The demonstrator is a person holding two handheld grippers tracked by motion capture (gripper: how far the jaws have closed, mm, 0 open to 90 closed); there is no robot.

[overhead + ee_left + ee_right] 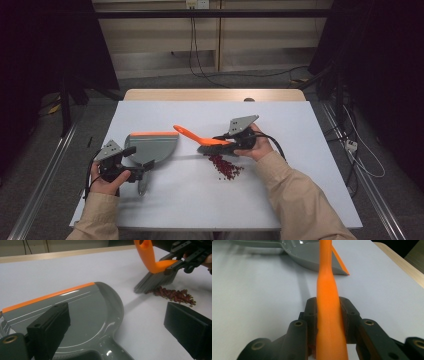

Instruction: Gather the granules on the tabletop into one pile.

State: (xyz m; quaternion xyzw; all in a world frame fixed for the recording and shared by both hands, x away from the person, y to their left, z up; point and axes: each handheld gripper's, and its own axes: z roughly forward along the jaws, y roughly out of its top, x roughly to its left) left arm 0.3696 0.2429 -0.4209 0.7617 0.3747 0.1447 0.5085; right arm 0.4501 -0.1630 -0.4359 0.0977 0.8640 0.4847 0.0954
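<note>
A grey dustpan (152, 146) with an orange lip lies flat at the table's left, its handle pointing toward the person. My left gripper (134, 172) stands open over that handle; in the left gripper view its jaws (117, 332) are wide apart above the dustpan (82, 315). My right gripper (230, 142) is shut on the orange brush (192, 135), clamping its handle (328, 290) between the pads. The brush's grey bristles (152, 281) touch the table at the edge of a pile of small red beans (226, 167), which also shows in the left gripper view (175, 295).
The white table top (200, 205) ends in a wooden strip (215, 95) at the far side. Cables run from both grippers and across the floor to the right. Dark stands flank the table.
</note>
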